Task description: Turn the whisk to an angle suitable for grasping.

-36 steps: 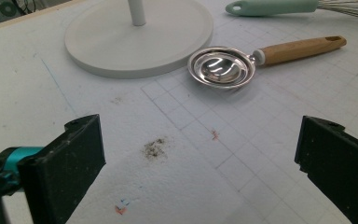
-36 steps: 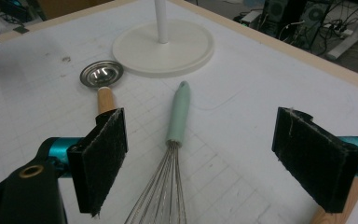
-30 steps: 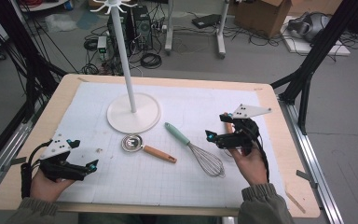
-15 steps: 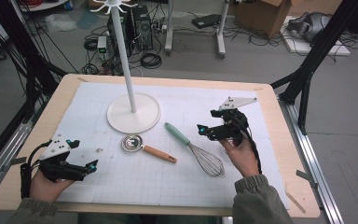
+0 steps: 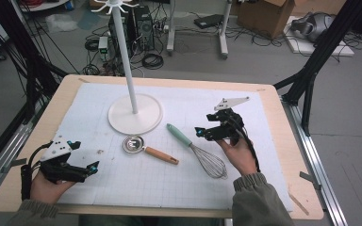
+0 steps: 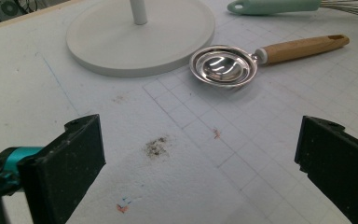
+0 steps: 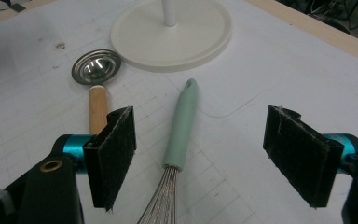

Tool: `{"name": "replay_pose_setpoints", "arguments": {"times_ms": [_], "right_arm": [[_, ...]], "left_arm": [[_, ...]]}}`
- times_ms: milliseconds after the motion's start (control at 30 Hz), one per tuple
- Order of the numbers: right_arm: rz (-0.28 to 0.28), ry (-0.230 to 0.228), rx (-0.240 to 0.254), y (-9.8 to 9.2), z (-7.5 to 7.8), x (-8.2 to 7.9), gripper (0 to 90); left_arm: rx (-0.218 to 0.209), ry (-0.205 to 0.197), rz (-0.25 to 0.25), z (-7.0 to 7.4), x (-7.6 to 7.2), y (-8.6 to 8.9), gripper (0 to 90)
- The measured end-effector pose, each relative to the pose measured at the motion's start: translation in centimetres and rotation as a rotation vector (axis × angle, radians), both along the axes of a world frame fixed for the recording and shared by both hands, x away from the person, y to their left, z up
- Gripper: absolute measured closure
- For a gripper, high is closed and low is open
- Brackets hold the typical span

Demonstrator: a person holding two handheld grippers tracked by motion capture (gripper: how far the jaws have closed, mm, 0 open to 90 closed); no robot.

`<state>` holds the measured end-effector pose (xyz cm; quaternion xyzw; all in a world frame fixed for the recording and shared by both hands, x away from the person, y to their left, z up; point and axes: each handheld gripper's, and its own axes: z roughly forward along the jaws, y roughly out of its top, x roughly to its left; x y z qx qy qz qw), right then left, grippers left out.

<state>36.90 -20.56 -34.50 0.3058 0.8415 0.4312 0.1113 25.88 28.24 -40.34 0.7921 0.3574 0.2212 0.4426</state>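
A whisk (image 5: 202, 153) with a mint-green handle (image 7: 182, 127) lies on the white grid mat. My right gripper (image 5: 202, 133) hovers just right of that handle. In the right gripper view, my right gripper (image 7: 207, 156) is open. The handle sits low between its jaws, nearer the left pad (image 7: 115, 154), and touches neither pad. The jaws have just been closing a little. A metal scoop (image 5: 134, 143) with a wooden handle (image 7: 98, 108) lies left of the whisk. My left gripper (image 5: 84, 155) rests open at the mat's near left, with bare mat between its jaws (image 6: 200, 172).
A white hook stand (image 5: 135, 113) with a round base and a tall pole stands behind the utensils. The wooden table edge (image 5: 287, 141) runs to the right of my right hand. Cables, boxes and frame legs are on the floor beyond the table.
My right gripper has moved left toward the whisk handle and dropped slightly. The left gripper, whisk and scoop have stayed where they were.
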Motion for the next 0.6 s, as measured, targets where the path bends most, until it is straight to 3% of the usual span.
{"name": "replay_pose_setpoints", "arguments": {"times_ms": [600], "right_arm": [[0.016,0.099,-0.041,1.8,-2.1,1.6,37.7]], "left_arm": [[-0.003,-0.001,-0.002,0.0,0.1,0.0,1.8]]}}
